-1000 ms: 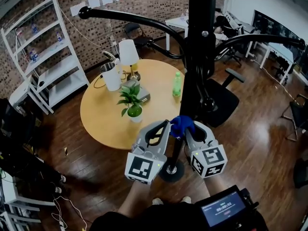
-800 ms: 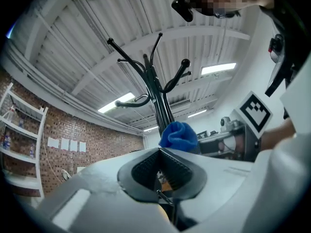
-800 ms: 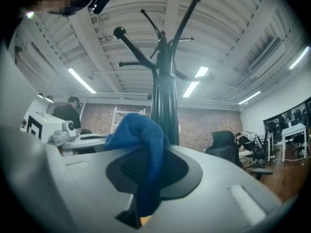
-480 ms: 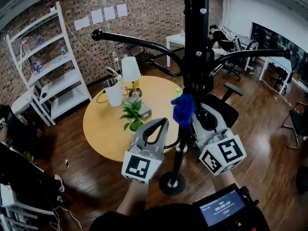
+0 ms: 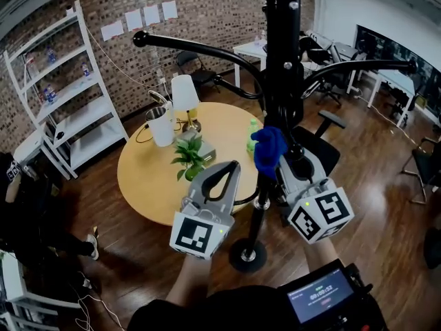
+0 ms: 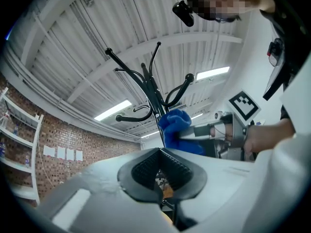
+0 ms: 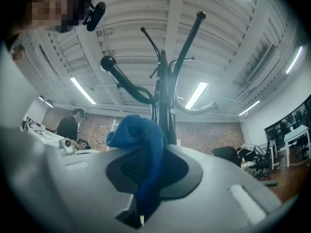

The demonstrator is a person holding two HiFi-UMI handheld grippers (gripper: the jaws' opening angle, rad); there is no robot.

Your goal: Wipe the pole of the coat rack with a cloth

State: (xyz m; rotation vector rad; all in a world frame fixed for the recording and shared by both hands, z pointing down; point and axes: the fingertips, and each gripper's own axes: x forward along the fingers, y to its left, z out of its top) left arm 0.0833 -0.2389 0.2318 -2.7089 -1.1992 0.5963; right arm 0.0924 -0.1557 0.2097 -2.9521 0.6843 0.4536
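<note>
Right gripper [image 5: 277, 163] clamped the blue cloth [image 5: 269, 149], seemingly touching the coat rack pole [image 5: 283, 67]. Left gripper [image 5: 231, 171] was closed, empty. Steady pressure along the pole advised.

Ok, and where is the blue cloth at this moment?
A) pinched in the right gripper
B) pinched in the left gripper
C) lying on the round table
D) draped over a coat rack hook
A: the right gripper view shows the blue cloth clamped between the jaws of the right gripper, up against the coat rack pole, while the left gripper is shut on nothing.
</note>
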